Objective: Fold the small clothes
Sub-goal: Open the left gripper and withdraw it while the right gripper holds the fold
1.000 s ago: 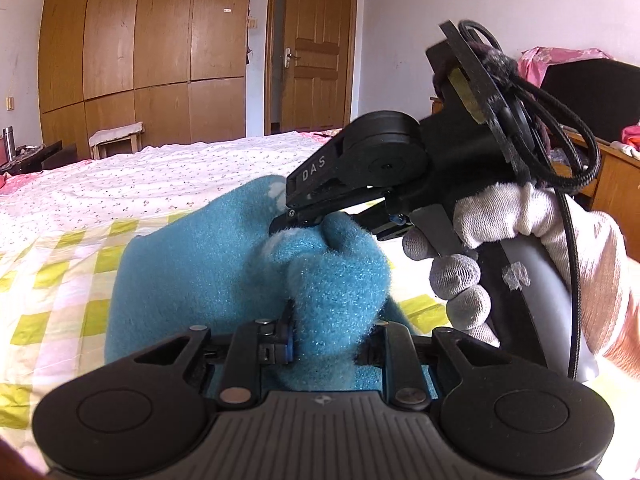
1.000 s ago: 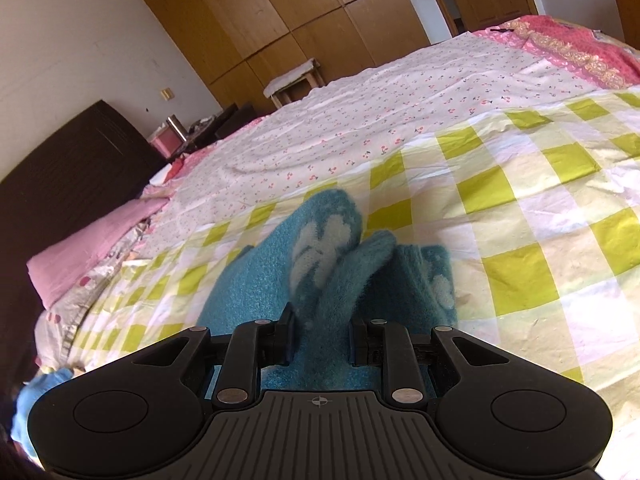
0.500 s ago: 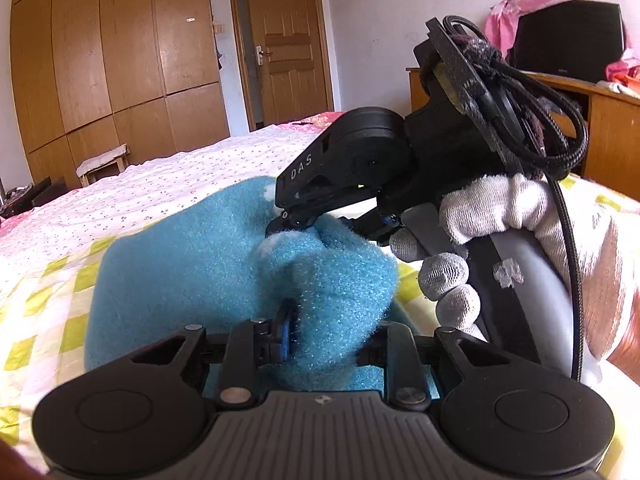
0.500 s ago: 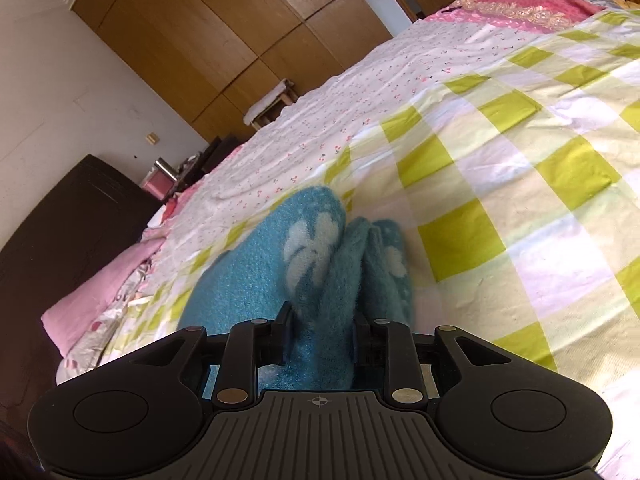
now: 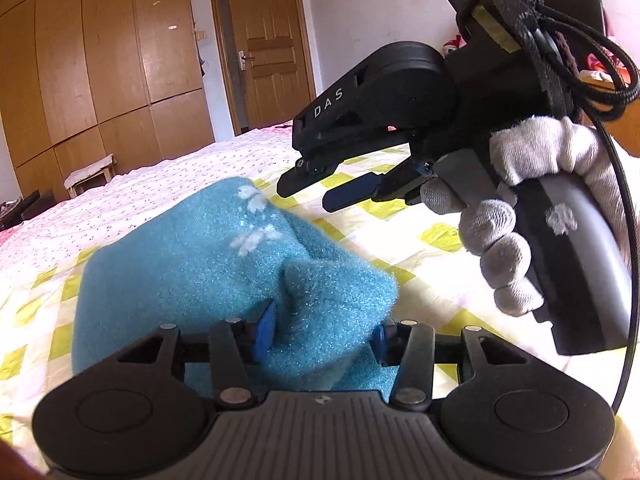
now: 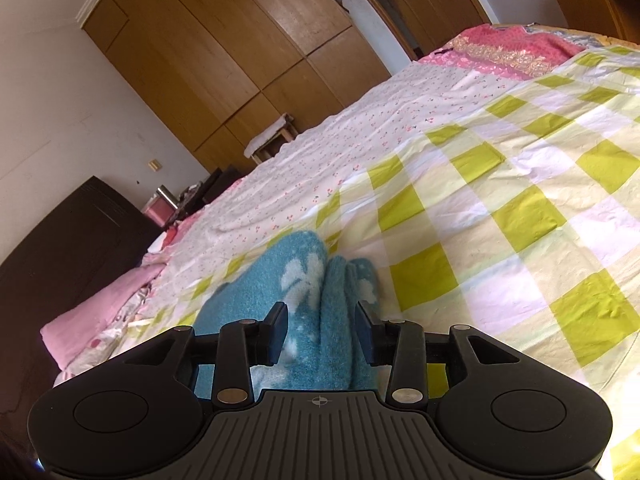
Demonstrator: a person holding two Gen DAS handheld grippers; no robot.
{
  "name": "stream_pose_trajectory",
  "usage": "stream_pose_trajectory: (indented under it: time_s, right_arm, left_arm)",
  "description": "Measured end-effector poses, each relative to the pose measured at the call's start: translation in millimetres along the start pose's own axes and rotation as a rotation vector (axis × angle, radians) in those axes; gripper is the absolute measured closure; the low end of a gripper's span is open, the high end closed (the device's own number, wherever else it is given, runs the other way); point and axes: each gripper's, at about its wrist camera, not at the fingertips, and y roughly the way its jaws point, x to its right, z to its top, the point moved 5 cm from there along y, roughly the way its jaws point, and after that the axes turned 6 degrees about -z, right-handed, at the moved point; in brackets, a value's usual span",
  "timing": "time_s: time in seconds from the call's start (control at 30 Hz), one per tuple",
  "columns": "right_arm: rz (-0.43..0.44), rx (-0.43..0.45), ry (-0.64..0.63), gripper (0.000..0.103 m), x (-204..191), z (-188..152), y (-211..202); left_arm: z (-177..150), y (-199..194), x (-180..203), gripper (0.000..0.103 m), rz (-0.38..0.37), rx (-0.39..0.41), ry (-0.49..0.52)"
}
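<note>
A fuzzy blue garment (image 5: 180, 264) with white flower marks lies folded on the yellow-checked sheet (image 5: 436, 280). My left gripper (image 5: 320, 336) sits low at its near edge. Its jaws are opening, and a thick fold of the blue cloth still bulges between the blue pads (image 5: 264, 330), which stand loose beside it. My right gripper (image 5: 310, 196), held by a gloved hand (image 5: 520, 200), hovers above and to the right of the garment, jaws opening, with nothing between them. In the right wrist view the blue garment (image 6: 296, 276) lies beyond the right gripper (image 6: 322, 336).
A white flowered sheet (image 6: 360, 152) and pink bedding (image 6: 508, 52) cover the far bed. Pink pillows (image 6: 100, 316) lie by a dark headboard (image 6: 68, 240). Wooden wardrobes (image 5: 112, 64), a door (image 5: 272, 52) and a small stool (image 5: 88, 176) stand behind.
Both grippers' jaws have spread apart. The right gripper has let go of the blue cloth and drawn back up and to the right. The left gripper's pinch on the fold has loosened.
</note>
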Motion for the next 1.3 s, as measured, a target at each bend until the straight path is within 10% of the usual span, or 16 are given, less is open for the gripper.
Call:
stream_pose_trajectory:
  time_s: [0.5, 0.63, 0.9, 1.3]
  right_arm:
    - [-0.025, -0.180, -0.201, 0.063, -36.1, -75.0, -21.8]
    - [-0.043, -0.184, -0.171, 0.090, -29.0, -83.2, -25.7]
    - [-0.115, -0.170, -0.121, 0.094, -8.8, -90.9, -31.6]
    - [-0.116, -0.074, -0.143, 0.055, -36.8, -42.6, -3.1]
  left_arm:
    - [-13.4, -77.2, -20.9, 0.050, -0.017, 0.061, -0.009]
    - [-10.8, -70.3, -42.6, 0.050, 0.041, 0.054, -0.056]
    - [-22.2, -26.0, -90.3, 0.050, 0.112, -0.042, -0.217]
    - [-15.2, -33.2, -82.6, 0.050, 0.094, -0.010, -0.170]
